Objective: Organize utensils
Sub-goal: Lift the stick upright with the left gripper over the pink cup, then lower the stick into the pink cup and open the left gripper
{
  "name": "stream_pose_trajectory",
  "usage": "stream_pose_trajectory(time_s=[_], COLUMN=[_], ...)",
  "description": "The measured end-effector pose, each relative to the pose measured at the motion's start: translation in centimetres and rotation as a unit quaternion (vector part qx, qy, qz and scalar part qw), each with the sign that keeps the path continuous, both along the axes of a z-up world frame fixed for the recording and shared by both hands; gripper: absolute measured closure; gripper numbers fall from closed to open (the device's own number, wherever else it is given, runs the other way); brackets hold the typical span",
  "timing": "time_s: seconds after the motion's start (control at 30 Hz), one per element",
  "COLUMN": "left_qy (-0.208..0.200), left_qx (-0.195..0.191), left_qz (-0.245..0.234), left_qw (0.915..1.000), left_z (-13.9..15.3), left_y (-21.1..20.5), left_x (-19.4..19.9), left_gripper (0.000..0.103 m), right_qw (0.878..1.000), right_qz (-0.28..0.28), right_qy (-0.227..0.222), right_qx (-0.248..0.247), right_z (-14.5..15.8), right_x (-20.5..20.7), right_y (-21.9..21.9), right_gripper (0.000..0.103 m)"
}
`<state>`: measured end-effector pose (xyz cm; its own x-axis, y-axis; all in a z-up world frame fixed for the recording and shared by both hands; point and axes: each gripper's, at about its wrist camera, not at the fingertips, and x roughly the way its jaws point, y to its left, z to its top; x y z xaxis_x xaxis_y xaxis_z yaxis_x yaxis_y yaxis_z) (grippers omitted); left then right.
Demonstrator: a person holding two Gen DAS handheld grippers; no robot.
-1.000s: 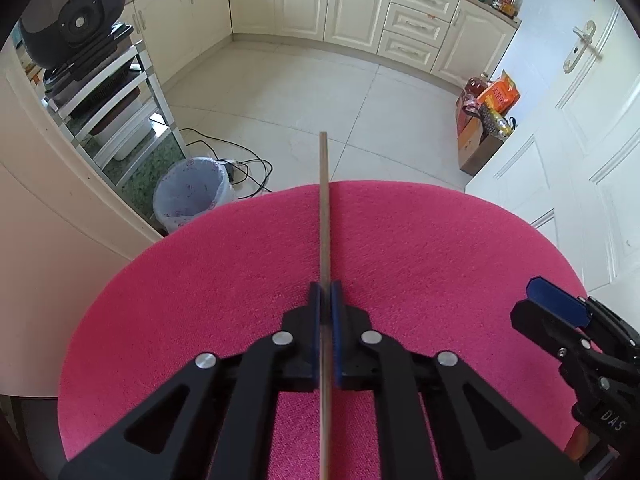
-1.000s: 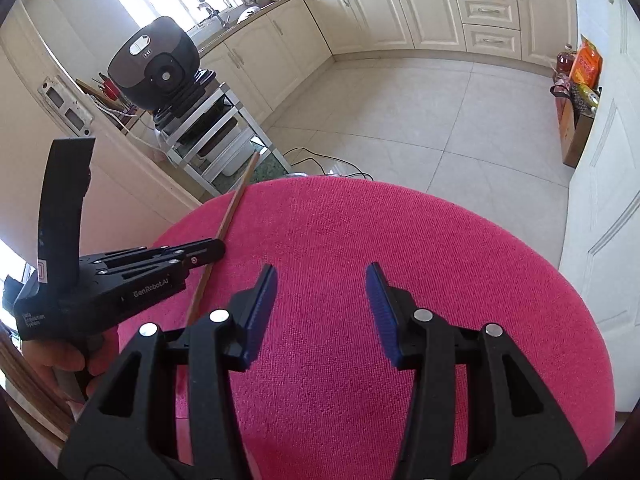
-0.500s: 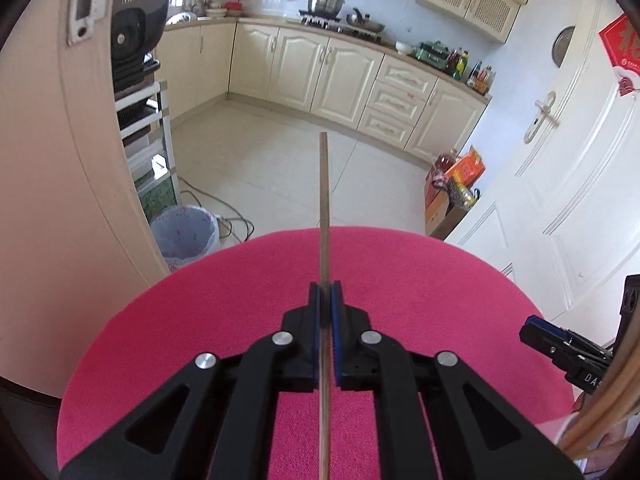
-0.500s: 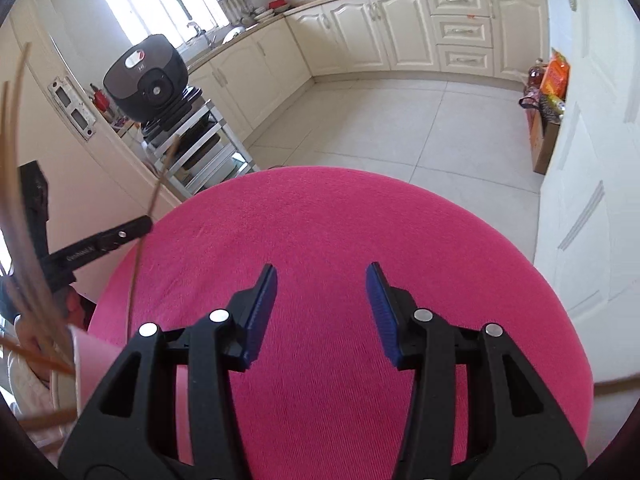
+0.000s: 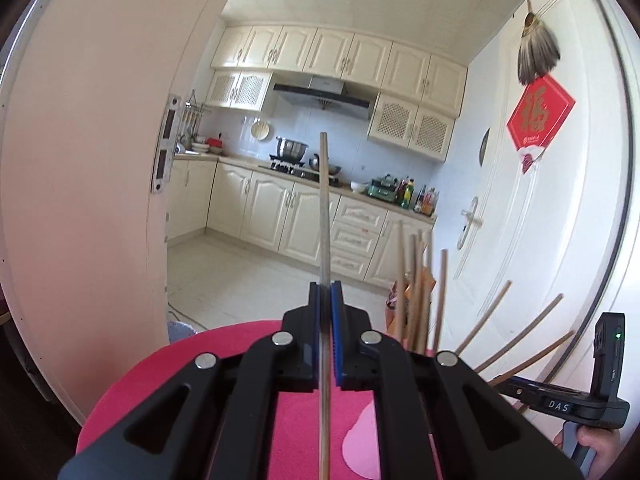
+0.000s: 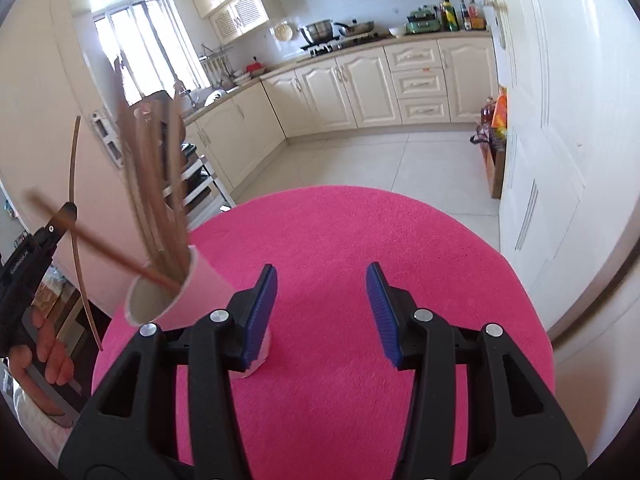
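In the cup [image 6: 176, 296] most chopsticks [image 6: 156, 184] are already stood; one chopstick [image 5: 325, 216] is clamped in the left gripper [image 5: 325, 300], right gripper [image 6: 320, 312] held apart, empty

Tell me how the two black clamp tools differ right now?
The left gripper has its jaws shut on a single chopstick, while the right gripper has its jaws wide apart and holds nothing. The left gripper points up toward the kitchen cabinets; the right gripper tilts down over the pink table, beside the pink cup of chopsticks. Both have black frames and blue finger pads.
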<state>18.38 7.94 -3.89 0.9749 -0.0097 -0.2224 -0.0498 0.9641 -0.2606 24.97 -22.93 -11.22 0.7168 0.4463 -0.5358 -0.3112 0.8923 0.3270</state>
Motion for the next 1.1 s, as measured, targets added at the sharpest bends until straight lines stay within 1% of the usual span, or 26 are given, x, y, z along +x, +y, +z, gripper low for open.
stream_pose_trajectory(time_s=[0.13,0.3,0.4,0.47,0.57,0.6,0.73,0.87,1.1], left_qy=[-0.052,-0.116,-0.136,-0.140,-0.141,-0.142,-0.137,-0.133,-0.119], left_qx=[0.004,0.017,0.011,0.009,0.010,0.008,0.017,0.031,0.052], left_qz=[-0.012,-0.022,-0.028,-0.030,-0.030,-0.038,-0.037,-0.032,-0.029], left_qw=[0.9986,0.9929,0.9903,0.9897,0.9895,0.9891,0.9897,0.9902,0.9911], left_z=[1.4,3.0,3.4,3.5,3.3,3.1,2.3,0.7,-0.8], left_y=[-2.5,-5.2,-6.6,-7.3,-8.1,-8.0,-8.9,-8.5,-8.4], left_x=[-2.0,-2.8,-2.2,-1.7,-0.1,0.6,2.8,3.3,4.1], left_gripper=[0.098,0.098,0.098,0.098,0.098,0.098,0.098,0.098,0.098], right_qw=[0.999,0.998,0.998,0.998,0.997,0.997,0.997,0.996,0.996], right_qz=[0.001,0.006,0.012,0.018,0.027,0.030,0.039,0.046,0.050], right_qy=[-0.039,-0.054,-0.059,-0.057,-0.059,-0.058,-0.056,-0.057,-0.058], right_qx=[0.000,0.015,0.023,0.029,0.034,0.037,0.041,0.041,0.045], right_z=[1.9,2.7,2.9,2.9,2.7,2.6,2.3,2.2,1.6], right_x=[-2.5,-3.5,-3.1,-2.8,-2.7,-2.5,-1.7,-0.9,-0.2], right_y=[0.8,1.1,1.5,1.6,1.8,1.9,2.1,2.5,2.7], right_gripper=[0.056,0.054,0.053,0.052,0.051,0.051,0.051,0.051,0.051])
